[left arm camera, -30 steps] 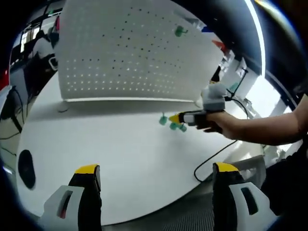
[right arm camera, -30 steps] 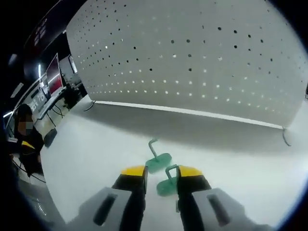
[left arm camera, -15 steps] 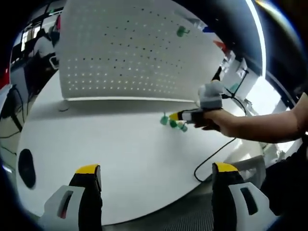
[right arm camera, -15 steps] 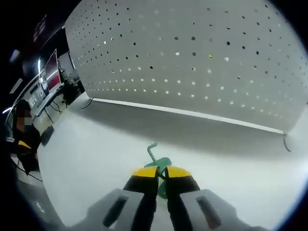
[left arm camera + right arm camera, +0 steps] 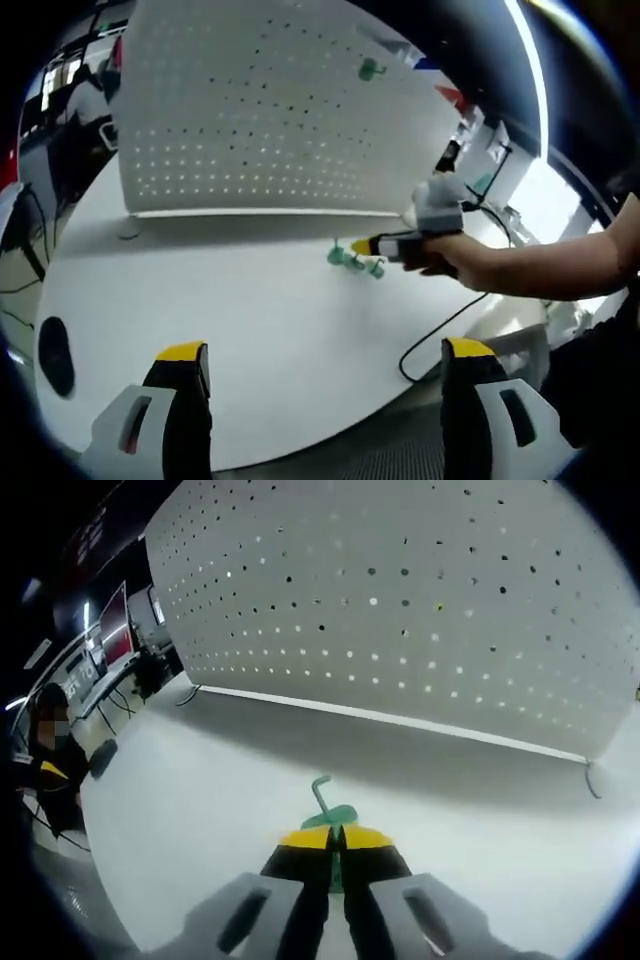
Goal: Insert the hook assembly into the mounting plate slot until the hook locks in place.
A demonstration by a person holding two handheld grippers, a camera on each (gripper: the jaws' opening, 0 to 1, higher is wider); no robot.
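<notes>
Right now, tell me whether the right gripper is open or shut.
Shut. The right gripper has its yellow-tipped jaws pressed together on a green hook, whose bent stem sticks out past the tips above the white table.

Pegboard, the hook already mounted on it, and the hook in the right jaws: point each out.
pegboard [image 5: 420,610], right gripper view, perforated white face
mounted hook [image 5: 371,69], left gripper view, green body
gripped hook [image 5: 322,795], right gripper view, upright stem above the jaws
</notes>
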